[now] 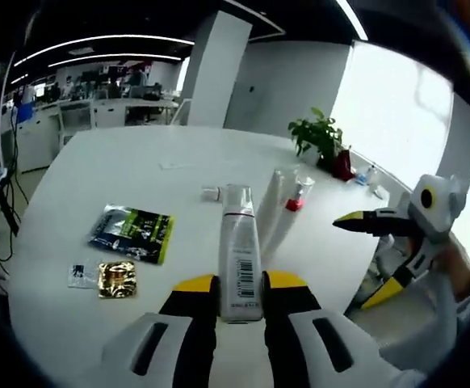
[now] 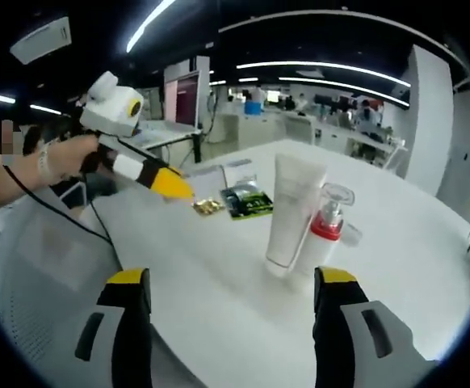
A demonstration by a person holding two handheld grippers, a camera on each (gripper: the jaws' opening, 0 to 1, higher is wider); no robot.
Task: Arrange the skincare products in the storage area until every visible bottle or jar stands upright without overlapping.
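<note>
Two bottles stand together on the white counter (image 2: 219,307): a white tube (image 2: 293,212) and, touching it, a small pump bottle (image 2: 324,234) with a red collar and clear cap. The left gripper (image 1: 241,284) has its fingers clamped on a white bottle (image 1: 240,255). The right gripper (image 2: 228,291) has its fingers wide apart, near the pair. A dark green packet (image 1: 132,232) and a gold packet (image 1: 117,278) lie flat on the counter.

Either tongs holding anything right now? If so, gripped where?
Left tongs are shut on the white barcode-labelled bottle, clamped at its lower body near the barcode. Right tongs are open, holding nothing.
</note>
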